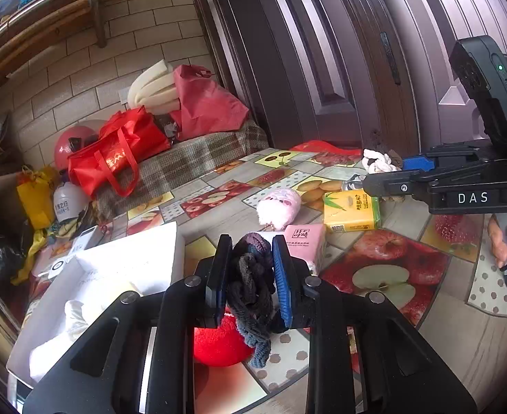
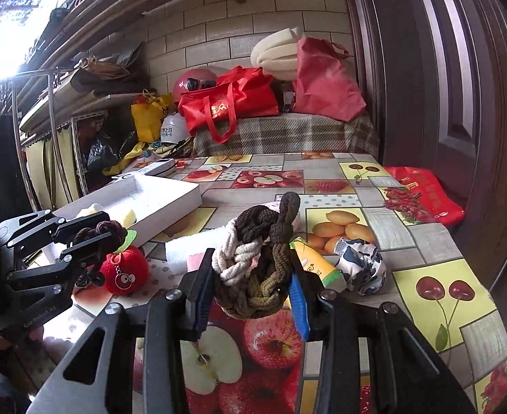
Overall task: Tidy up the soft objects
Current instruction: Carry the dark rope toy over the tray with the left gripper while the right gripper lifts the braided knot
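Note:
My left gripper [image 1: 250, 270] is shut on a dark braided rope piece [image 1: 253, 286] and holds it above a red plush apple [image 1: 218, 341] on the table. My right gripper [image 2: 250, 283] is shut on a brown and cream braided rope bundle [image 2: 256, 262], held above the fruit-print tablecloth [image 2: 436, 241]. A white box [image 1: 129, 262] lies at the left with white soft pieces inside. In the right wrist view the left gripper [image 2: 91, 238] hovers by the red plush apple [image 2: 125, 272] near the white box [image 2: 156, 196].
A pink plush [image 1: 281, 207], a pink tissue pack [image 1: 305, 241] and a yellow tissue pack [image 1: 350, 210] lie mid-table. A black-and-white cloth ball [image 2: 360, 265] lies right of the yellow pack [image 2: 319, 262]. Red bags [image 2: 232, 103] sit on a plaid bench behind. A dark door [image 2: 443, 69] stands right.

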Demonstrator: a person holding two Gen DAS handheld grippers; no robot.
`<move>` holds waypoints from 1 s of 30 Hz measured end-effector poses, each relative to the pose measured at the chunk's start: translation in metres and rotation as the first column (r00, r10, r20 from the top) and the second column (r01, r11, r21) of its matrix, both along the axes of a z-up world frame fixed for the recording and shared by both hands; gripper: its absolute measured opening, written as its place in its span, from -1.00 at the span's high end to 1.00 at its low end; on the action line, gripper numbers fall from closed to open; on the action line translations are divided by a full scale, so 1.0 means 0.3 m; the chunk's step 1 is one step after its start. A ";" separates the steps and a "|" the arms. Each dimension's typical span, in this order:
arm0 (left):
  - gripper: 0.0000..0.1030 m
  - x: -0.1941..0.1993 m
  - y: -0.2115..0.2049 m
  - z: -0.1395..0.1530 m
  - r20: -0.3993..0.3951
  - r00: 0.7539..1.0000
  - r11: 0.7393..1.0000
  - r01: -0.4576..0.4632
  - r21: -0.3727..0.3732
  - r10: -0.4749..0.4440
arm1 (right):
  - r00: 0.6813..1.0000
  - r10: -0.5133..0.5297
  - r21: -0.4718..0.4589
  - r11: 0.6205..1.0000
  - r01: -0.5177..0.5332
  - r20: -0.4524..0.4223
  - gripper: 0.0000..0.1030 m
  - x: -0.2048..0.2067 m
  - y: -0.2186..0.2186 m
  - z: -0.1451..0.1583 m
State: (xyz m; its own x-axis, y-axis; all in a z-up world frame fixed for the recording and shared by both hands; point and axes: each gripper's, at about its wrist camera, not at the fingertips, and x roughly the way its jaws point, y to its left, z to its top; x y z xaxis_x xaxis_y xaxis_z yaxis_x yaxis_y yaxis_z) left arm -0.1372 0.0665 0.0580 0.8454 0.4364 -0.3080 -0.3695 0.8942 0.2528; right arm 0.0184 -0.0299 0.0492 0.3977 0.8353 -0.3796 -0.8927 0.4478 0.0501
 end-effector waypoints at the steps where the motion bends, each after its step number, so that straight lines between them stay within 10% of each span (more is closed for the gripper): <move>1: 0.55 -0.013 0.009 0.003 0.010 1.000 1.000 -0.010 -0.008 0.010 | 1.000 -0.002 0.001 1.000 0.002 0.006 0.25 -0.003 0.003 0.001; 12: 0.55 -0.172 0.225 0.004 0.058 0.982 0.979 -0.170 -0.114 0.178 | 0.999 -0.003 0.011 1.000 0.003 0.042 0.25 -0.047 0.013 0.007; 30: 0.55 -0.400 0.559 -0.025 0.078 0.878 0.864 -0.443 -0.239 0.472 | 0.956 0.282 -0.090 0.958 -0.274 0.088 0.25 -0.323 0.318 -0.036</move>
